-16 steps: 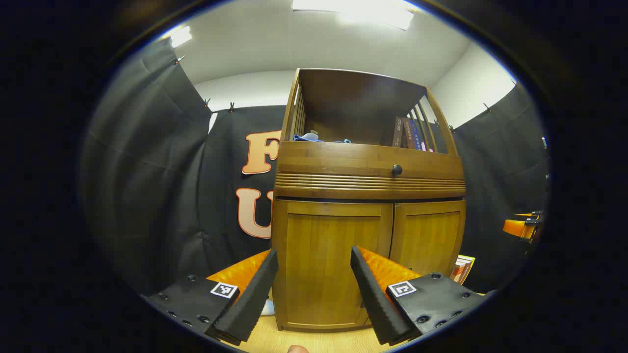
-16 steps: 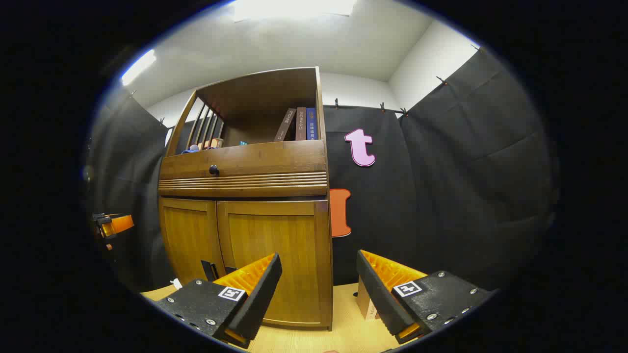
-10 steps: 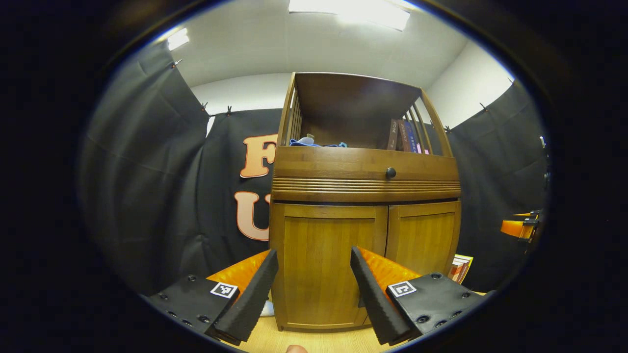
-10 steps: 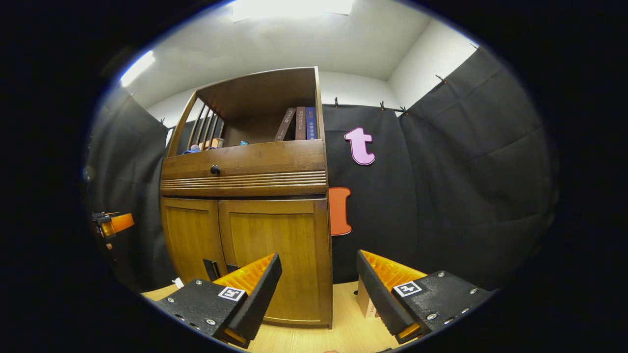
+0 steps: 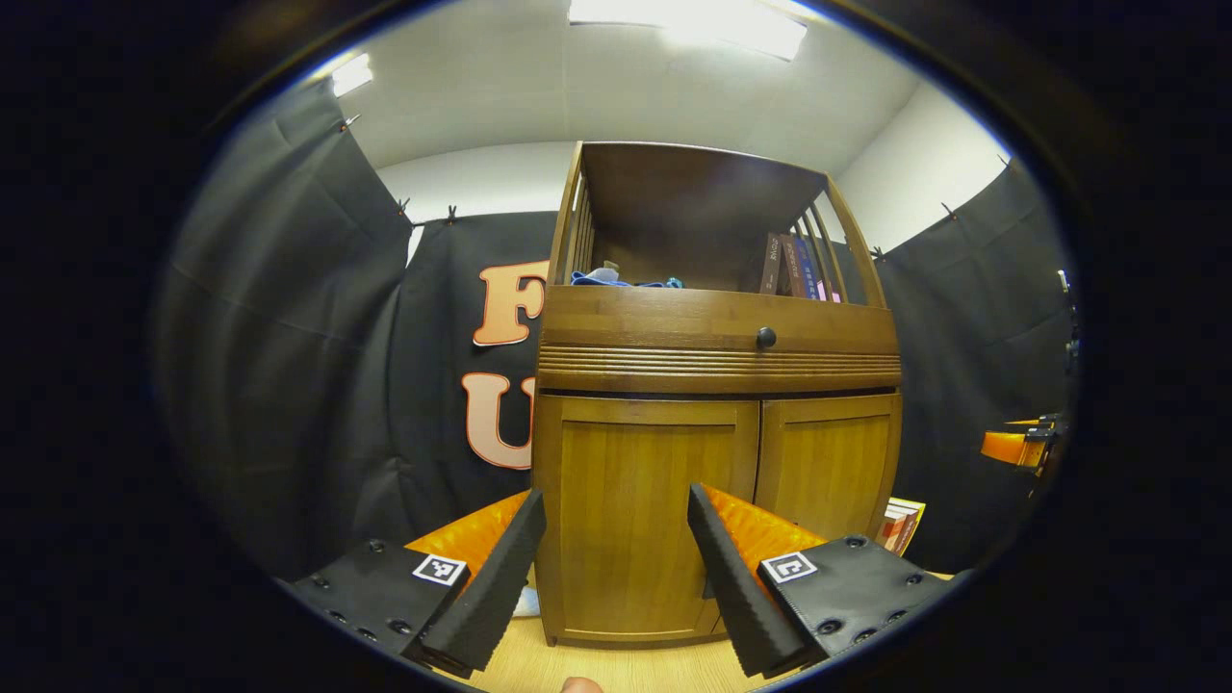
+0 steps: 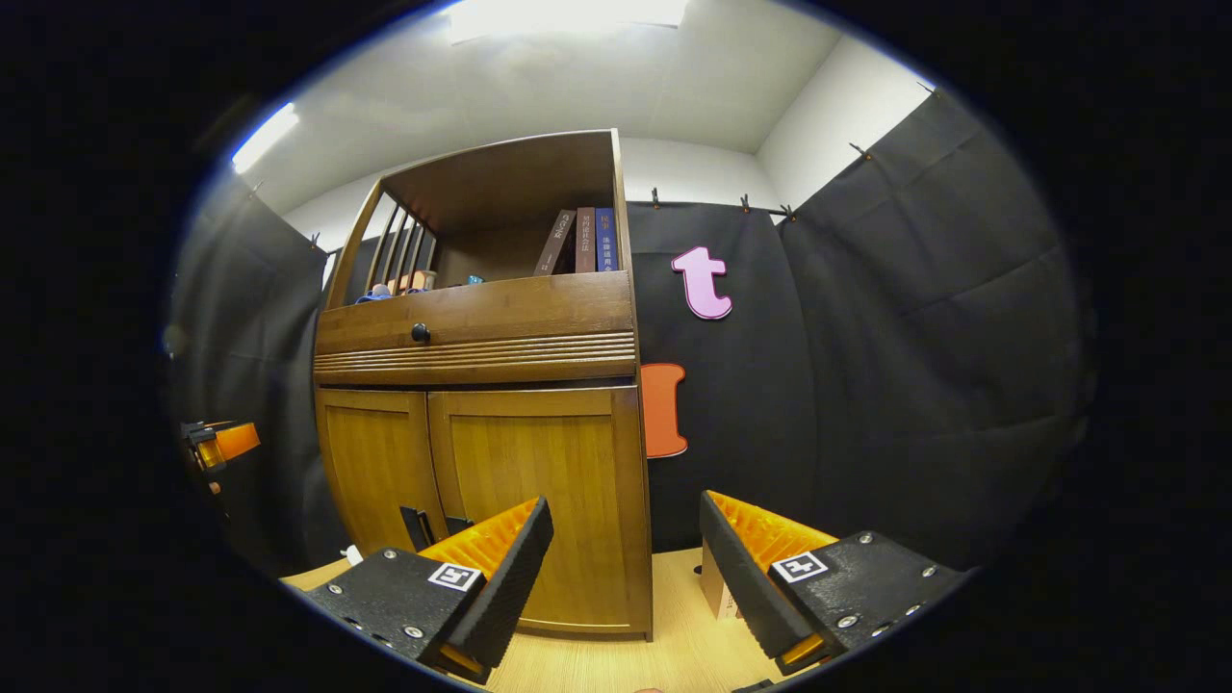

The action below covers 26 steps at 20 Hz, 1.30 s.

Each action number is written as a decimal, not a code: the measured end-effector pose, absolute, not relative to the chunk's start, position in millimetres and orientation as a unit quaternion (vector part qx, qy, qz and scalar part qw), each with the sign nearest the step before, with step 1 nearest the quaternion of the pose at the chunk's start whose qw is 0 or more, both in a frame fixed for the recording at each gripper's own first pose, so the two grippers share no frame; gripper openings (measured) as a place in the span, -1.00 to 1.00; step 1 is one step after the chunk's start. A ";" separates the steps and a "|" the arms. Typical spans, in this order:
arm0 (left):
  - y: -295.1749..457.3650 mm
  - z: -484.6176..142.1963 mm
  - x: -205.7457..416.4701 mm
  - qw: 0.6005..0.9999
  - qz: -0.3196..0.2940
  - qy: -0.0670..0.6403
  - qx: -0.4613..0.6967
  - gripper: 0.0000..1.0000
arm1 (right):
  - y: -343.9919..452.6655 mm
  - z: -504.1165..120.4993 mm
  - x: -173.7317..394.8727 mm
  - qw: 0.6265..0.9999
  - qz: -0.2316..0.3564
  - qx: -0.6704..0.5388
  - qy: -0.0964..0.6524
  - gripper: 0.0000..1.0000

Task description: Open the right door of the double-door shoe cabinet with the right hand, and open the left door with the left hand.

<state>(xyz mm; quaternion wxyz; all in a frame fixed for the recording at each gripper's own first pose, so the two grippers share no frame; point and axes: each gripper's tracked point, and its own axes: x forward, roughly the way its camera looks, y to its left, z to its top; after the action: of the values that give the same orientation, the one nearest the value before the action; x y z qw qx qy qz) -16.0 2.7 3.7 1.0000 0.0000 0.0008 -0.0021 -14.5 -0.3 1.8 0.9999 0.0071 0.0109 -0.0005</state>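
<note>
Left gripper view: I had eased back slightly from the cabinet (image 5: 717, 385); both doors stayed closed, left gripper (image 5: 616, 568) and right gripper (image 6: 626, 573) spread, empty.

Open floor (image 6: 674, 616) before shut doors (image 6: 525, 500)

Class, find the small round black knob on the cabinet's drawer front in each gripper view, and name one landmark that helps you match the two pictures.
Left gripper view: the knob sits right of centre on the drawer front, above the seam between the two closed doors.
Right gripper view: the knob sits left of centre, on the same band.
Shared landmark: the books on the open shelf.
</note>
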 end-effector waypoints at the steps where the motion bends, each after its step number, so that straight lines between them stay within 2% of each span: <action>1: 4.8 3.1 -16.3 1.000 -0.001 0.002 -0.002 0.87 | 0.7 2.7 -15.3 1.000 0.001 0.006 0.011 0.88; 9: 15.1 3.9 -18.9 1.000 0.011 -0.001 -0.001 0.89 | 7.5 -1.9 -16.5 1.000 0.003 0.001 0.014 0.88; 10: 14.8 4.0 -19.3 1.000 0.010 -0.002 -0.001 0.89 | 7.8 -4.1 -17.0 1.000 0.002 -0.001 0.014 1.00; 12: 14.6 5.6 -20.2 1.000 0.010 -0.002 0.002 0.89 | 10.2 -10.1 -16.1 1.000 0.000 -0.003 0.017 1.00; 13: 14.7 5.1 -21.0 1.000 0.010 -0.002 0.002 0.89 | 12.1 -13.6 -16.3 1.000 0.001 -0.004 0.020 0.88; 14: 14.9 4.7 -21.8 1.000 0.009 -0.001 0.002 0.89 | 15.3 -17.2 -17.1 1.000 0.002 -0.004 0.021 0.88; 15: 15.1 4.0 -21.7 1.000 0.008 0.000 0.002 0.89 | 18.2 -21.6 -16.0 1.000 0.003 -0.004 0.023 1.00; 17: 15.4 2.4 -23.3 1.000 0.007 0.005 0.000 0.89 | 25.7 -34.8 -14.0 1.000 0.006 -0.003 0.029 1.00; 18: 16.7 1.8 -24.0 1.000 0.007 0.007 0.000 0.89 | 31.2 -43.4 -13.0 0.999 0.010 -0.001 0.035 0.88; 22: 25.4 2.8 -29.9 1.000 0.017 0.008 0.008 0.87 | 59.3 -74.5 -6.3 0.998 0.031 0.005 0.049 0.89; 25: 28.1 5.5 -35.9 1.000 0.019 0.007 0.012 0.94 | 88.2 -99.8 2.4 0.997 0.051 0.012 0.063 0.89; 26: 29.6 5.4 -37.9 1.000 0.019 0.006 0.013 0.89 | 99.1 -107.0 6.1 0.996 0.060 0.013 0.068 0.89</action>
<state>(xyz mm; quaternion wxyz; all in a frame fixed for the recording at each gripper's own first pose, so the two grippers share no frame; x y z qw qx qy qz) -37.9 29.6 5.4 0.9997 0.0130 0.0062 0.0195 6.1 99.1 -107.0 0.9958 0.0133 0.0678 0.0604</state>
